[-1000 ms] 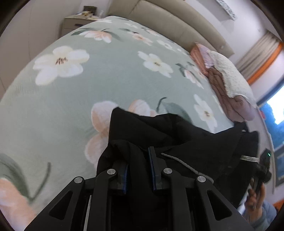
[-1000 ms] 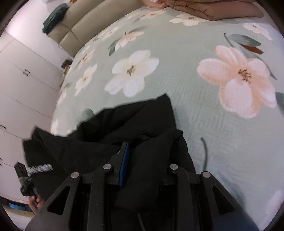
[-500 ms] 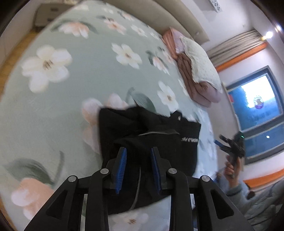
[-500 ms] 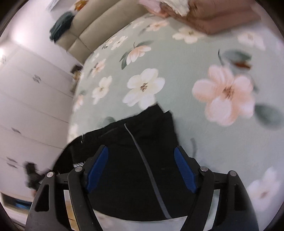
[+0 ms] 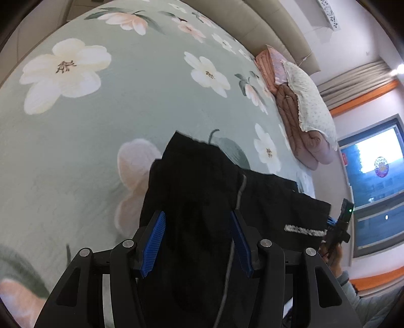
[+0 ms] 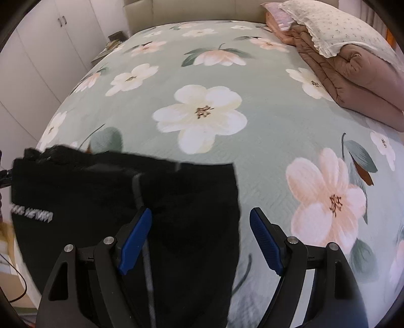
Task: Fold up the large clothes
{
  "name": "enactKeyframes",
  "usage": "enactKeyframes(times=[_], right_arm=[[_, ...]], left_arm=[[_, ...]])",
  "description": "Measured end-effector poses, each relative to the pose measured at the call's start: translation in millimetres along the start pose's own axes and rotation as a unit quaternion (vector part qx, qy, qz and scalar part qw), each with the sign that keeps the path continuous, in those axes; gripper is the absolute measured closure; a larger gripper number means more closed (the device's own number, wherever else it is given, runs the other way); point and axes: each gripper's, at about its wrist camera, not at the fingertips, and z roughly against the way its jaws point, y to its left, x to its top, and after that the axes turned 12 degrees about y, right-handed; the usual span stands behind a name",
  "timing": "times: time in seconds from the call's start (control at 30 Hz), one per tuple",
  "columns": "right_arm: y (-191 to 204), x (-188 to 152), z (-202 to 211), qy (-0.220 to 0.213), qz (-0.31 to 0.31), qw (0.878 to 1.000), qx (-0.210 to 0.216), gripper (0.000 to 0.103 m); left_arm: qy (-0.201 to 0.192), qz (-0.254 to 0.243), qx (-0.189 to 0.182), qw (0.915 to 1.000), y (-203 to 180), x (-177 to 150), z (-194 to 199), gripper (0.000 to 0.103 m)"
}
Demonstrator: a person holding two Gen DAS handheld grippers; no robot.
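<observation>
A black garment point(image 5: 202, 191) with a grey drawstring and white lettering point(image 5: 303, 230) lies folded on the green floral bedspread point(image 5: 101, 113). My left gripper point(image 5: 198, 228) hovers over its near part. Its jaws are opening, with cloth below the gap, and the blue pads point(image 5: 155, 239) do not press on it. In the right wrist view the garment point(image 6: 156, 199) fills the lower left. My right gripper point(image 6: 200, 227) stands open above the garment's right edge, its right pad point(image 6: 265, 242) over bare bedspread point(image 6: 265, 156). A hand holds the right gripper point(image 5: 338, 227) beyond the lettering.
A folded brown quilt point(image 6: 353, 75) with a pale pillow point(image 6: 328, 25) on top lies at the bed's far right. A beige headboard point(image 5: 265, 22) lines the back. White wardrobe doors point(image 6: 38, 50) stand to the left and a window point(image 5: 373, 164) to the right.
Both grippers were shut on the black garment and have let it go and opened. The garment has settled flat on the bed. Both hands have drawn back from it.
</observation>
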Motion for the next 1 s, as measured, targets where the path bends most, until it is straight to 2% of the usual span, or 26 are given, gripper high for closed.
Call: enactKeyframes(times=[0.2,0.3,0.4,0.47,0.53,0.6,0.63,0.73,0.8,0.83,0.87,0.9,1.0], right_arm=[[-23,14,-42,0.029,-0.028,0.993,0.112,0.021],[-20,7,-37,0.012,-0.029,0.994,0.105,0.05],[-12,-6,-20,-0.016,-0.017,0.996,0.081,0.07],[-7,-11,-11,-0.026,-0.01,0.998,0.053,0.07],[-3,-14,-5,-0.027,-0.006,0.999,0.04,0.07],[-1,-12,-6,-0.023,-0.004,0.999,0.046,0.07],[-1,-11,-9,-0.017,-0.004,0.999,0.048,0.066],[-4,-3,-24,-0.001,-0.008,0.997,0.078,0.059],[-1,2,-33,0.005,0.0,0.997,0.077,0.06],[1,3,-34,0.004,0.003,0.998,0.062,0.068],[3,2,-32,-0.002,0.005,0.999,0.052,0.073],[5,1,-28,-0.011,0.006,0.999,0.039,0.08],[6,-9,8,-0.06,-0.003,0.998,-0.011,0.084]], left_arm=[[0.028,0.031,-0.028,0.9987,19,18,-28,0.048],[0.014,0.048,-0.041,0.9979,23,20,-28,0.048],[0.005,0.054,-0.045,0.9975,25,18,-23,0.048],[-0.014,0.064,-0.016,0.9977,28,13,-13,0.048],[-0.035,0.06,-0.015,0.9975,25,7,-3,0.048],[-0.032,0.042,-0.011,0.9985,21,8,-3,0.048],[-0.022,0.024,-0.002,0.9995,16,10,-8,0.048],[0.006,0.018,0.016,0.9997,13,19,-27,0.048],[-0.007,0.018,0.025,0.9995,12,22,-32,0.048],[-0.02,0.016,0.036,0.999,11,23,-31,0.061],[-0.029,0.012,0.036,0.9989,9,22,-29,0.091],[-0.037,0.006,0.031,0.9988,6,18,-24,0.094],[-0.09,0.001,0.041,0.9951,-12,4,5,0.095]])
